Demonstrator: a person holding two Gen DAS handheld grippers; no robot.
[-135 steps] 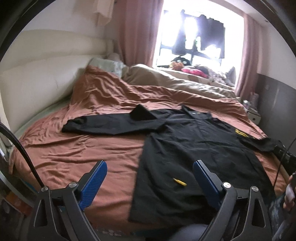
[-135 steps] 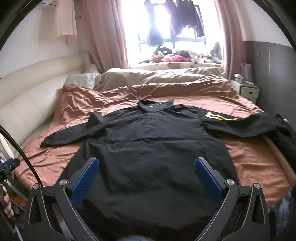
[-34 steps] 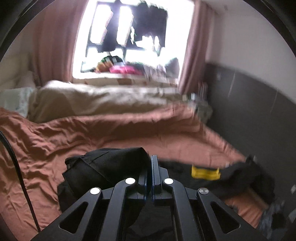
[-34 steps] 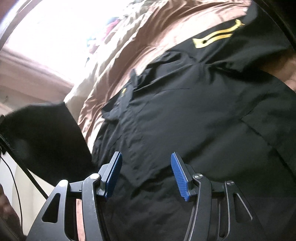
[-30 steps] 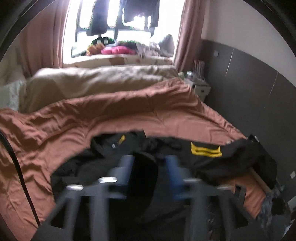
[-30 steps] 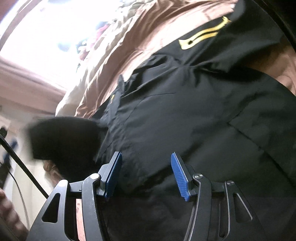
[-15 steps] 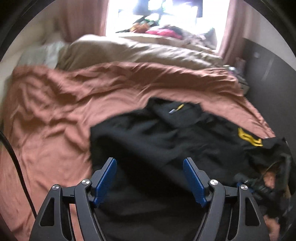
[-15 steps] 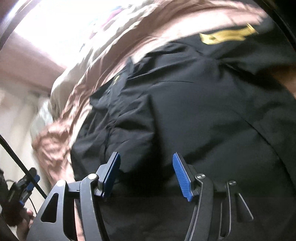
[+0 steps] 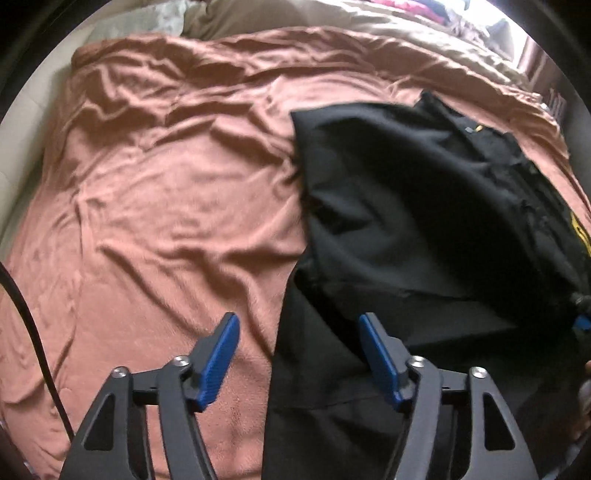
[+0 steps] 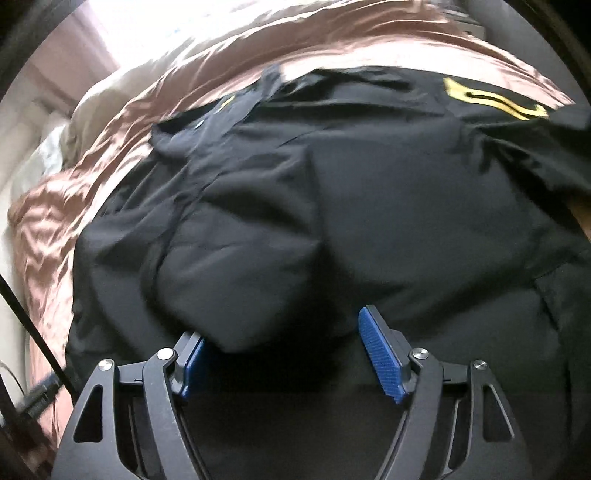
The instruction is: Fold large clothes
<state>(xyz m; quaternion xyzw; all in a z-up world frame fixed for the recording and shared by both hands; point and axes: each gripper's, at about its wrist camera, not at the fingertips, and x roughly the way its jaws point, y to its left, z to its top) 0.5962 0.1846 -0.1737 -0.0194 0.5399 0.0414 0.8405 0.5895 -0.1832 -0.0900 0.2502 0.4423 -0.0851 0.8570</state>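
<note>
A large black shirt (image 9: 406, 206) lies on the rust-brown bedspread (image 9: 166, 221). Its left sleeve (image 10: 229, 258) is folded over the body. A yellow emblem (image 10: 491, 101) marks the other sleeve, and the collar (image 10: 229, 107) points toward the window. My left gripper (image 9: 297, 319) points down over the shirt's left edge. Its jaws are closing, with the edge between them untouched. My right gripper (image 10: 280, 325) hovers over the body, its jaws opening. The folded sleeve's end bulges over its left fingertip, but the pads do not press it.
A beige duvet (image 9: 277, 14) and pillows lie at the far end of the bed. A cream padded headboard (image 9: 22, 122) runs along the left side. A black cable (image 9: 26, 314) hangs at the left. Bare bedspread spreads out left of the shirt.
The left gripper carried the sleeve over the shirt, let go, opened, and came down toward the shirt's left edge. The right gripper's jaws widened and it shifted across the shirt.
</note>
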